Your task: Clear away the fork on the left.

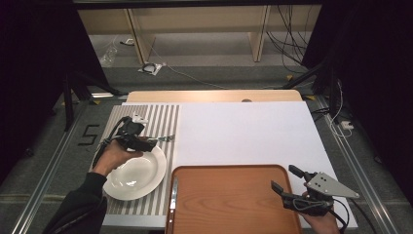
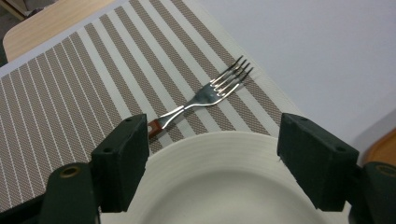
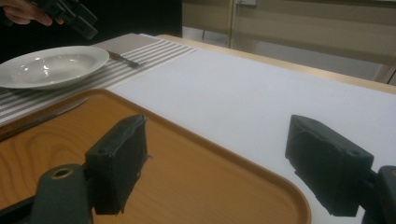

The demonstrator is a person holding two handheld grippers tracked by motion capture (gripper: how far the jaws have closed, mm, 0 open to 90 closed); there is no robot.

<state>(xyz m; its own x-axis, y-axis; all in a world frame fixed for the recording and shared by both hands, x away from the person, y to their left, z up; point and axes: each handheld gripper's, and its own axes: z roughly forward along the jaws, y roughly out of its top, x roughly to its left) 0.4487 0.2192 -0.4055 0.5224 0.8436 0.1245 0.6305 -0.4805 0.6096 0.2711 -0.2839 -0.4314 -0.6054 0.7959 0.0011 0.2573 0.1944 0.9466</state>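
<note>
Two grippers: both empty, jaws spread wide.
Left gripper: over plate rim at 12 o'clock, aimed at fork.
Fork: flat on striped placemat, just beyond plate; handle end nearest left jaw, tines toward 1 o'clock.
Step in hand, judged: reach for fork.
Method: lower past rim, straddle handle crosswise, close squarely, avoid nudging plate.
Right gripper: idle over tray, 3 o'clock edge.
Knife: tray's 9 o'clock edge.

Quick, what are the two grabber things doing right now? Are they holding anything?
Left gripper: open, holding nothing, over the white plate near the fork.
Right gripper: open, holding nothing, over the corner of the wooden tray.
</note>
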